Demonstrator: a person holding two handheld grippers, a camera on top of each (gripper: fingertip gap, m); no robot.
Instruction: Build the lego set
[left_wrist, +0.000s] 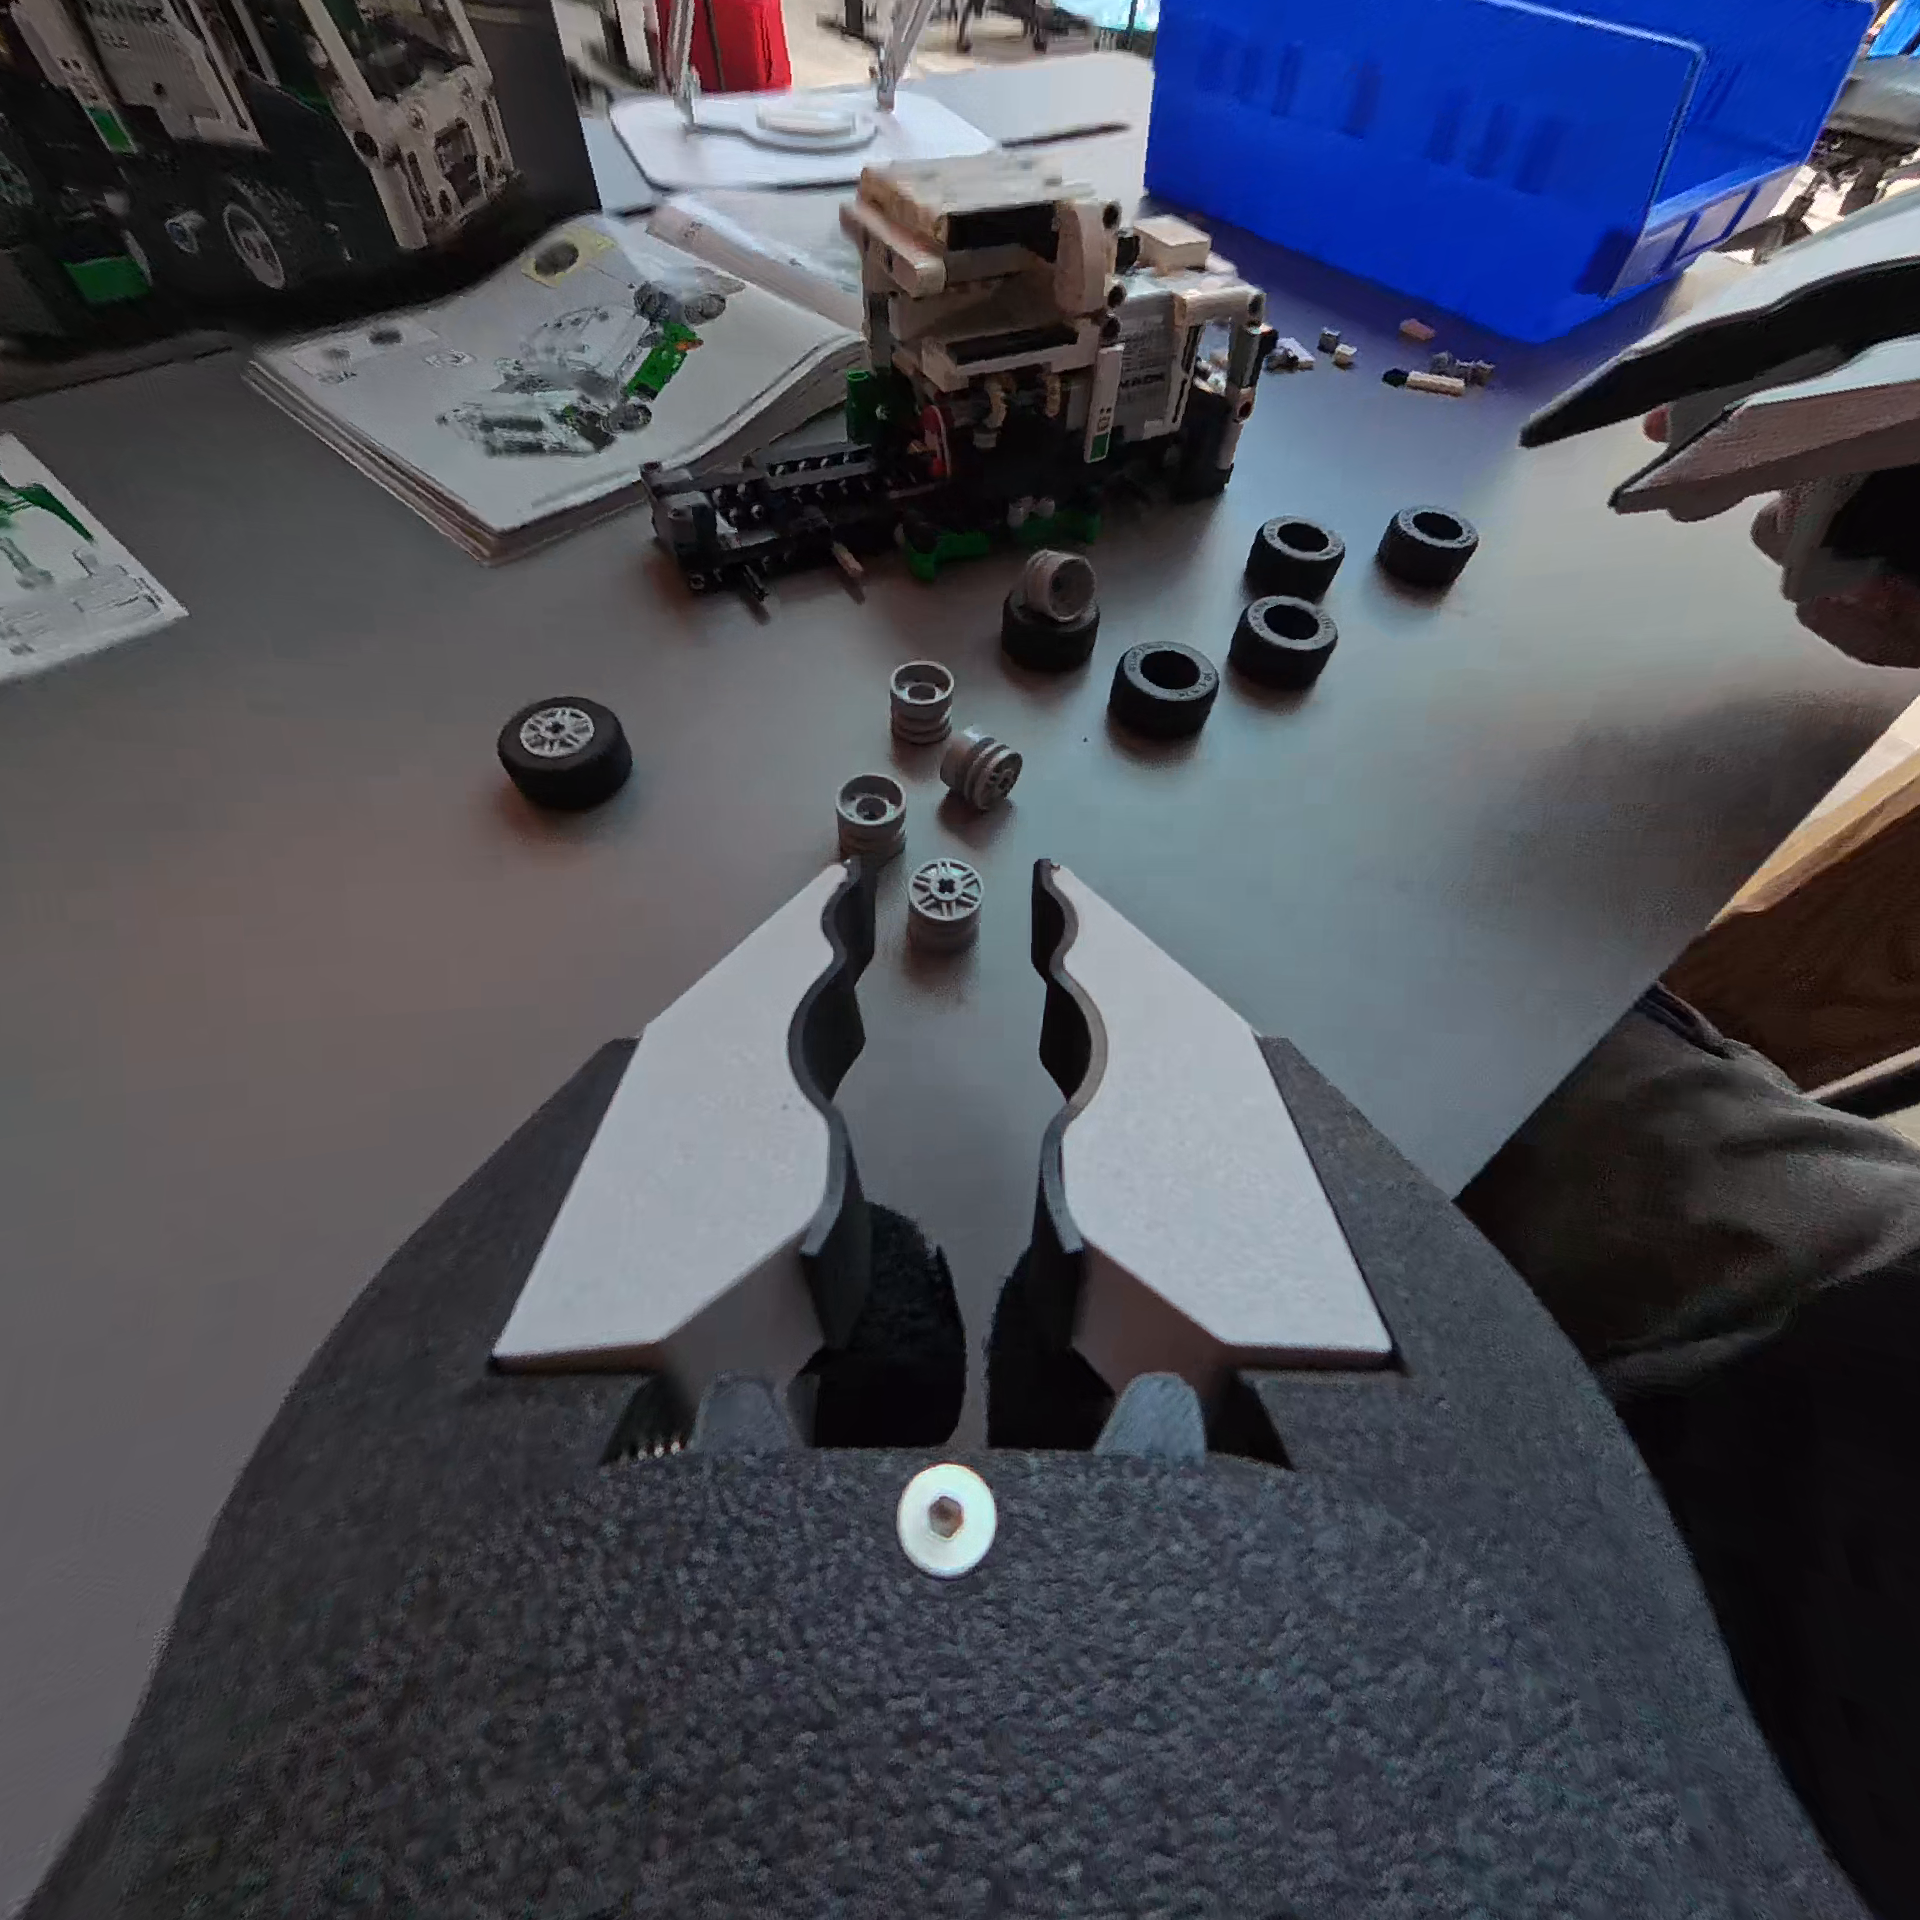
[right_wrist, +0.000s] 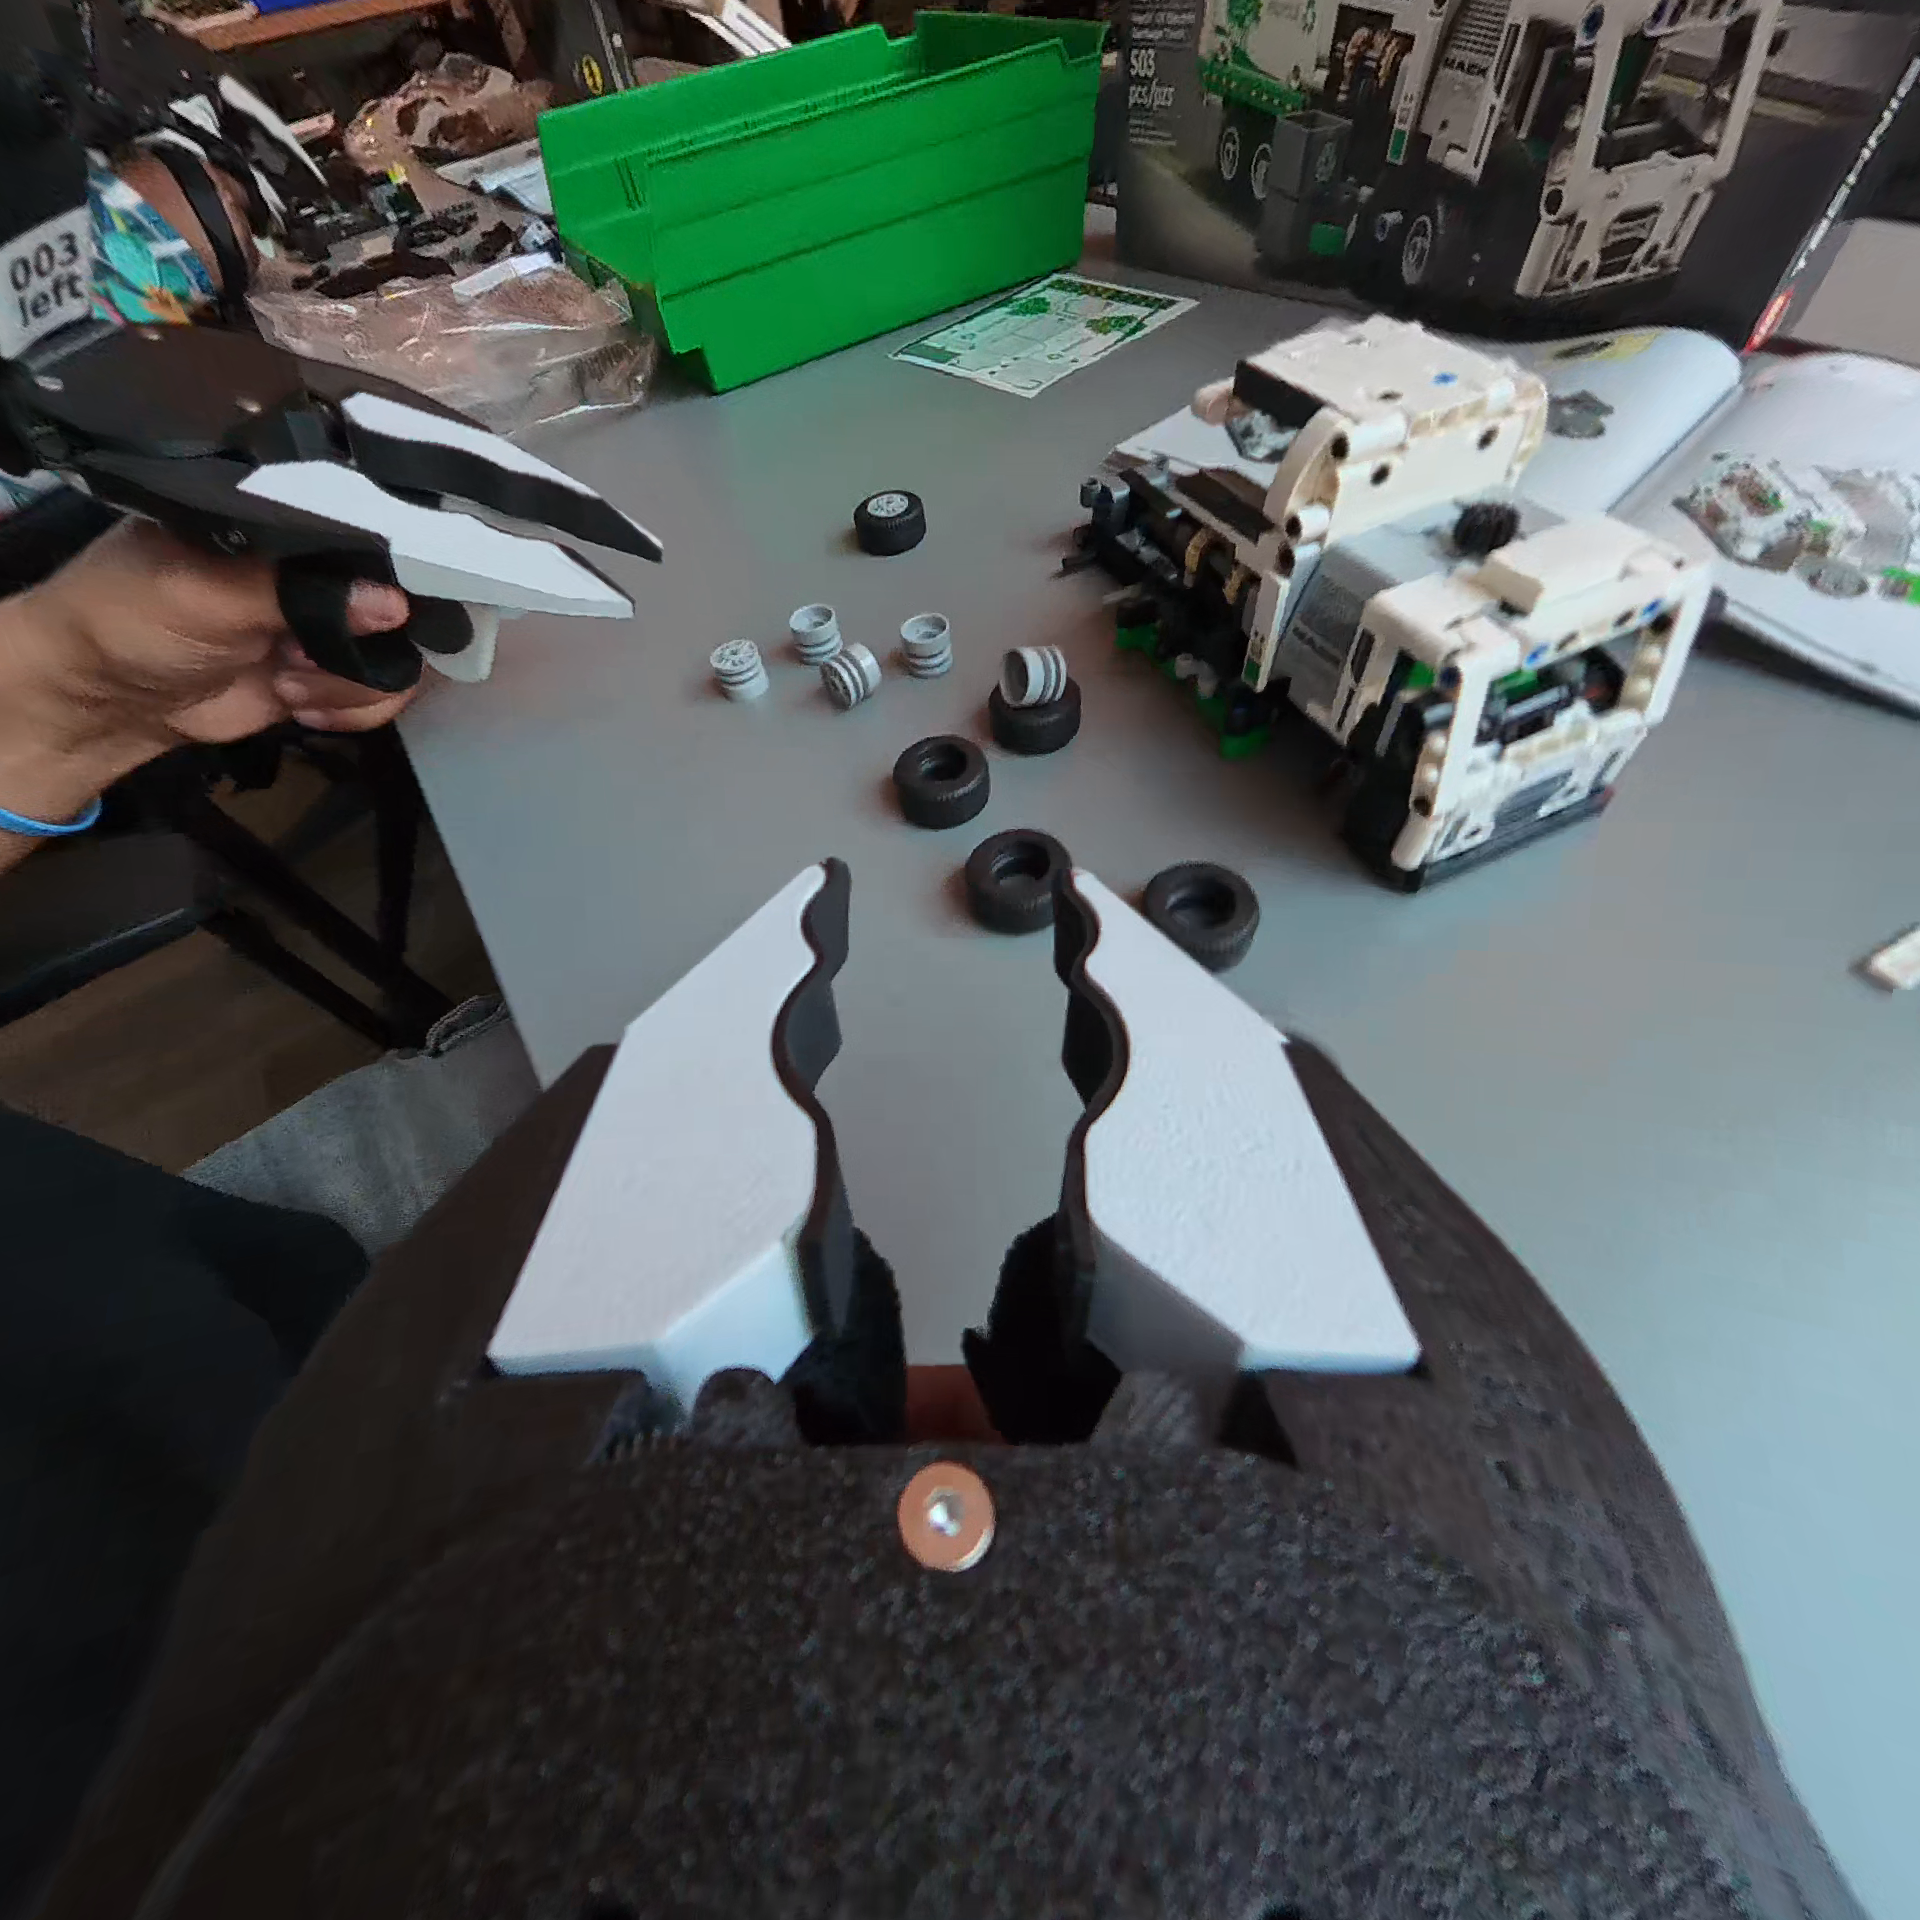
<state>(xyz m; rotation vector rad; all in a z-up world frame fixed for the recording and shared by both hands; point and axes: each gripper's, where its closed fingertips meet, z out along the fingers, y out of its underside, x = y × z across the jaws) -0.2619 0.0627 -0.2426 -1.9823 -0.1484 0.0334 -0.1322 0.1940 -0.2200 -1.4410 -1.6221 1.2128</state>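
A half-built white and black lego truck stands on the grey table; it also shows in the right wrist view. Several loose grey rims lie before it. My left gripper is open and empty, with one grey rim just beyond its tips. Several bare black tyres lie to the right, one with a rim leaning on it. One finished wheel lies apart at the left. My right gripper is open and empty, with a tyre by its right fingertip.
A blue bin, an open manual and the set's box stand behind the truck. A green bin and a sticker sheet are at the far side. Small loose pieces lie near the blue bin. My hands' fingertips stand some 20 cm from each other. The right gripper is farther from the finished wheel, some 25 cm, than the left, some 10 cm. It turns up in the right wrist view as well.
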